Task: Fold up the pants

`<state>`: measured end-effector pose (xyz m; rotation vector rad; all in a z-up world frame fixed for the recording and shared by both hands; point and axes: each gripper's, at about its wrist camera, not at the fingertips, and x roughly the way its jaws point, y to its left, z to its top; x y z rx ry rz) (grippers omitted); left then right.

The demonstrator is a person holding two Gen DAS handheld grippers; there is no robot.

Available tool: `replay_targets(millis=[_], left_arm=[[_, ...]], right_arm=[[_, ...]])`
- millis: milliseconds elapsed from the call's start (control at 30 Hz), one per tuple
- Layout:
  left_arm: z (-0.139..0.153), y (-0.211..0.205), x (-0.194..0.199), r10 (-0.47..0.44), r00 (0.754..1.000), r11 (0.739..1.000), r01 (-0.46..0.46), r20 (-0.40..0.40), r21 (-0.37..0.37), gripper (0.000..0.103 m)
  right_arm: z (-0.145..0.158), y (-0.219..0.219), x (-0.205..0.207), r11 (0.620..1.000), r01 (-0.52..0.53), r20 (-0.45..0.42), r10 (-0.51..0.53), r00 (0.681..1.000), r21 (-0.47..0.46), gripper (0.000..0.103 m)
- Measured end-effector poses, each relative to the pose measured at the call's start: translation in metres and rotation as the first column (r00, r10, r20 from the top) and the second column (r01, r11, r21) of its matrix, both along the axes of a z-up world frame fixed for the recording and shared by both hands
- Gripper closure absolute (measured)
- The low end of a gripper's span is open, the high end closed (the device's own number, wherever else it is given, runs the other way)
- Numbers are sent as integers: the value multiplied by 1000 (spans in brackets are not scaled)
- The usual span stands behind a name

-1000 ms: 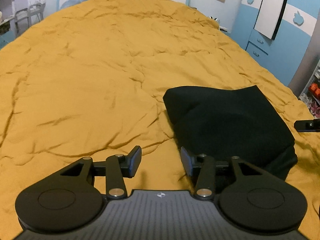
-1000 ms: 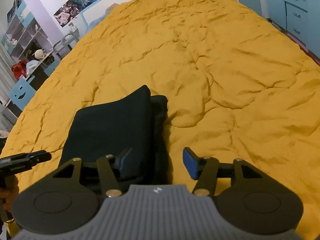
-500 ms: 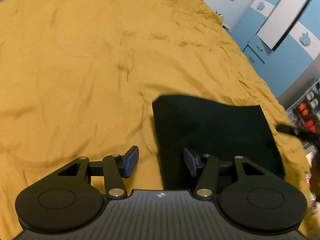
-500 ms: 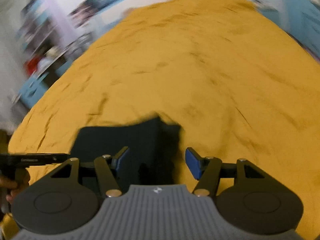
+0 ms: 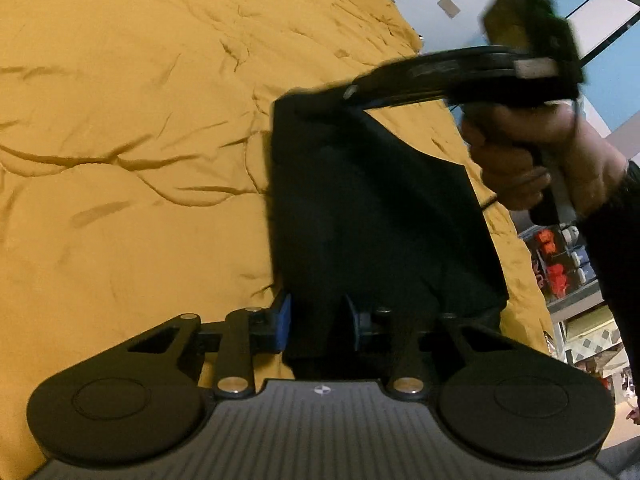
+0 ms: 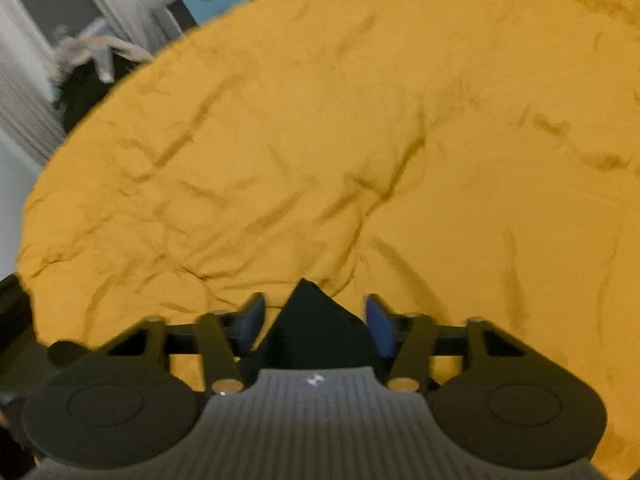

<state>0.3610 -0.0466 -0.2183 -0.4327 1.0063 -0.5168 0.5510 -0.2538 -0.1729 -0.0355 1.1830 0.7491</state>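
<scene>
The folded black pants lie on the yellow bedspread. My left gripper is open, its jaws straddling the near edge of the pants. In the left wrist view my right gripper reaches over the far corner of the pants, held by a hand. In the right wrist view my right gripper is open with a corner of the black pants between its blue pads.
Blue cabinets and a white wall stand beyond the bed's right side, with shelves of red items. In the right wrist view a chair with clothes stands past the bed's far left edge.
Both grippers have moved in onto the pants. My left gripper now straddles the near edge; my right gripper swung over to the far corner and turned to face left.
</scene>
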Motion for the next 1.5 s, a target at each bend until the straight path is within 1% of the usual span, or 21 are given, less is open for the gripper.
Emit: replay_targets(millis=[67,100,167,267,400,467,533,567,600,633,700,733,800,867,933,1067,1167,1200,1367,1467,1500], left_arm=[[0,1,0,-11,1000,1000,11,-4,11,78],[1,1,-1,-13,1000,1000,13,-1,18,80],[4,0,-3,-12,1000,1000,12,11,22,83],[6,-1,-6,1,1000,1000,-2,22,28,85],[5,-7,-12,-29,1000,996,28,11,83,86],[8,-2,-16,-41,999,995,39,17,88,85],[13,15,-16,-14,1000,998,14,10,56,78],[15,24,-15,4,1000,999,-4,10,43,70],[17,33,-13,14,1000,999,-15,14,38,61],[19,42,-11,23,999,999,-24,22,39,57],[24,55,-2,49,998,998,-51,31,41,53],[26,59,3,64,998,997,-65,25,37,52],[28,65,13,99,995,995,-99,4,2,39],[29,68,22,113,993,993,-114,-22,-43,29],[29,62,31,94,995,994,-96,-33,-57,27],[23,41,45,41,998,997,-44,-56,-58,24],[12,28,56,10,994,995,-20,-110,-93,24],[9,24,60,6,992,994,-20,-125,-107,23],[-5,11,70,-6,988,995,-10,-155,-104,23],[-14,7,72,-14,986,995,-3,-164,-103,22],[-17,4,73,-20,986,994,2,-164,-107,18]], right_arm=[[-4,5,0,999,-37,7,38,999,-18,103],[-4,3,2,1000,-22,9,22,1000,-11,103],[-2,-3,4,998,60,12,-60,998,-1,103],[-2,-14,4,981,195,36,-195,980,-8,103],[-4,-27,-7,944,329,86,-330,940,24,103],[1,-45,-17,921,386,71,-388,919,47,101],[14,-71,-32,898,427,70,-434,898,104,97],[21,-85,-44,890,439,79,-450,890,123,90],[28,-96,-57,883,448,93,-463,882,141,77],[35,-111,-72,873,461,104,-479,872,161,73],[42,-138,-101,849,498,102,-519,849,180,59],[43,-152,-116,833,523,96,-544,833,180,56],[38,-173,-142,808,564,77,-582,810,170,55],[31,-191,-166,791,593,55,-606,794,151,53],[20,-206,-185,769,622,21,-631,775,151,52],[-12,-218,-199,708,669,-131,-658,741,229,51],[-27,-217,-196,686,669,-194,-642,742,287,49],[-30,-215,-192,687,664,-203,-634,746,293,45],[-49,-210,-177,692,662,-242,-617,749,287,43],[-61,-209,-170,699,644,-264,-588,765,310,34],[-67,-207,-167,699,643,-275,-581,766,314,32]])
